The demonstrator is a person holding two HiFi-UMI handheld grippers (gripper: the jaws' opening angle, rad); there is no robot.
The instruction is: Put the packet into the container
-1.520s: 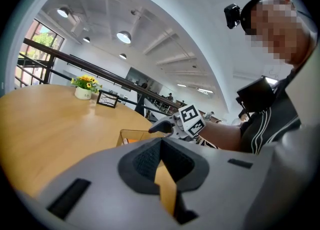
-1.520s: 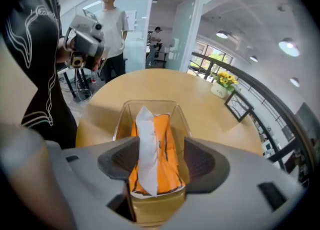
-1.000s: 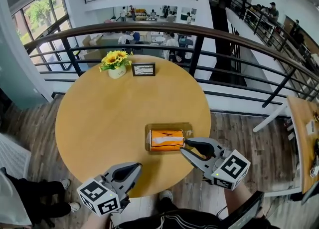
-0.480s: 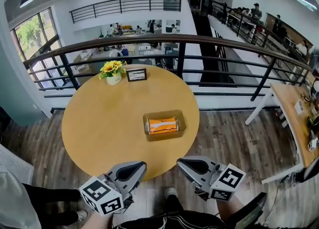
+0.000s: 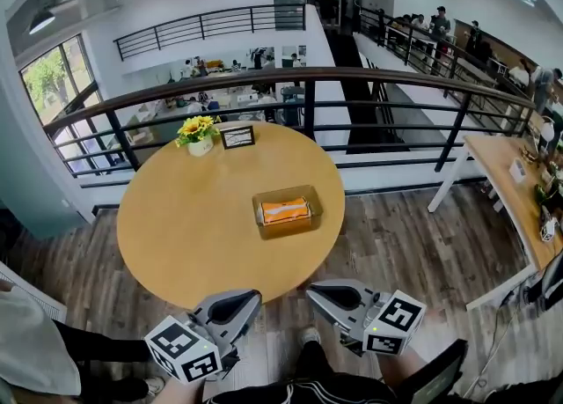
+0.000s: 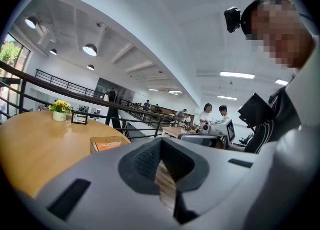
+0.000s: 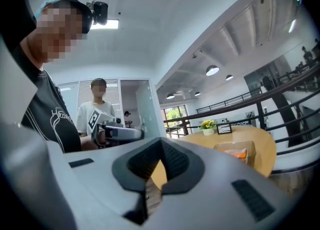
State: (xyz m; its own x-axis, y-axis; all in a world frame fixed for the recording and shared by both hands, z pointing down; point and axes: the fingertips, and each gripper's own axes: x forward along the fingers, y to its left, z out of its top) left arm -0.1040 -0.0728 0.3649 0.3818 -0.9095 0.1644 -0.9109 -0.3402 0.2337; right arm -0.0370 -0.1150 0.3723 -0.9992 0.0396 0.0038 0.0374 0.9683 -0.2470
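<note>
An orange packet [image 5: 285, 210] lies inside the shallow brown container [image 5: 287, 228] on the right half of the round wooden table [image 5: 193, 226]. Both grippers hang off the table's near edge, close to my body. My left gripper [image 5: 252, 296] is shut with nothing in it. My right gripper [image 5: 311, 290] is also shut and empty, well short of the container. In the left gripper view the packet [image 6: 106, 146] shows in the container [image 6: 93, 145] far past the closed jaws. The right gripper view shows the packet [image 7: 236, 152] in its container [image 7: 225, 147] to the right of the jaws.
A pot of yellow flowers [image 5: 199, 132] and a small dark picture frame [image 5: 237, 136] stand at the table's far edge. A dark metal railing [image 5: 308, 94] runs behind the table. Another wooden table [image 5: 508, 173] stands at the right. A seated person's legs [image 5: 79, 367] show at the lower left.
My right gripper has pulled back from beside the container and shut with nothing in it. Both grippers now hang off the table's near edge, and the table looks farther away.
</note>
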